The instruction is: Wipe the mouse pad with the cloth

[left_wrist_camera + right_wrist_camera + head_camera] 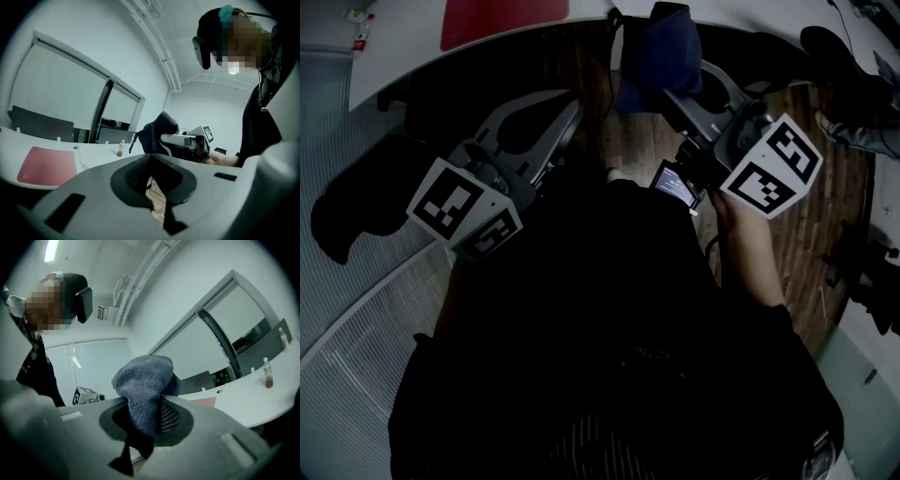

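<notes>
Blue cloth (140,394) is pinched in my right gripper (152,385), well short of the red mouse pad (46,165); my left gripper (150,158) is pressed together, empty.

Both grippers are held out in front of the person's torso, side by side and near each other, jaws pointing away. The left gripper (530,127) has its jaws drawn together at the tips, the dark pads (129,176) meeting with nothing between them. The right gripper (680,89) reaches a little farther out; its jaws are clamped on the cloth (143,390), which bunches up above them. The right forearm (755,258) is bare and runs back to a dark sleeve. The left hand is hidden under that gripper's marker cube (464,208).
</notes>
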